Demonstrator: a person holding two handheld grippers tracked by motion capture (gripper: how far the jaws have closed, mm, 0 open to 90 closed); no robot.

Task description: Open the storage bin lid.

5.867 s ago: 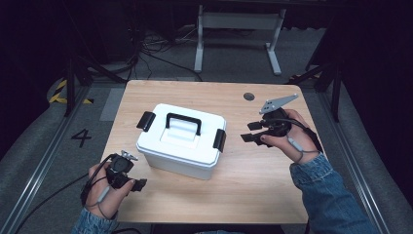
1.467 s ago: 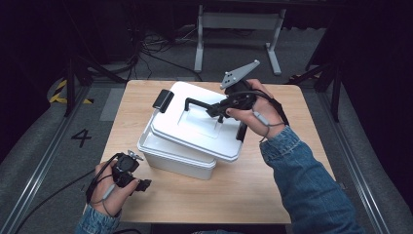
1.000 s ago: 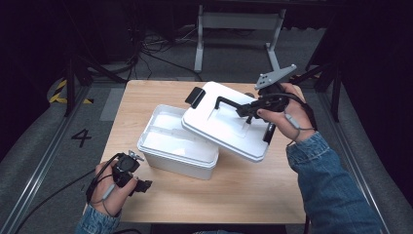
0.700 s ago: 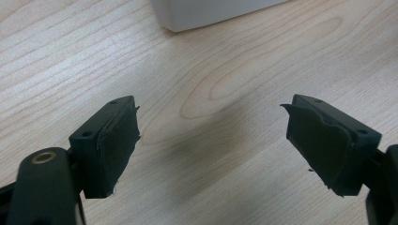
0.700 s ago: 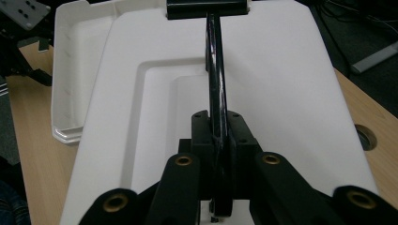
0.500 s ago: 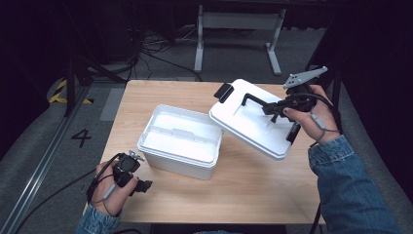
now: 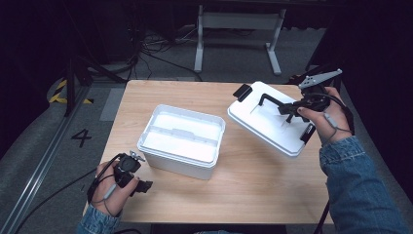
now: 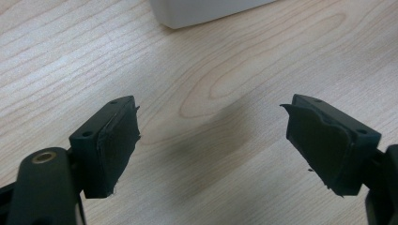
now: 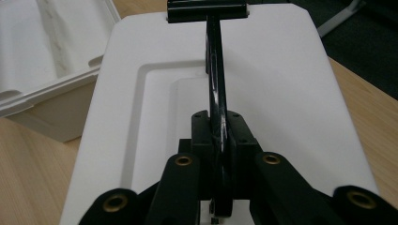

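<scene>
high view: right tool clenched on tilted lid's handle, left tool released, low beside box

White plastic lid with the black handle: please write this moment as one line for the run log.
white plastic lid with black handle: lifted off | right tool: shut on handle | open white plastic box: on table | left tool: open, idle

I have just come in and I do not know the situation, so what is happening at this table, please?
A person works with two hand-held grippers at a wooden table. The right gripper is shut on the black handle of a white plastic lid and holds it tilted, to the right of the open white plastic box. The left gripper is open with nothing between its jaws, low over the table's near left corner, beside the box.
</scene>
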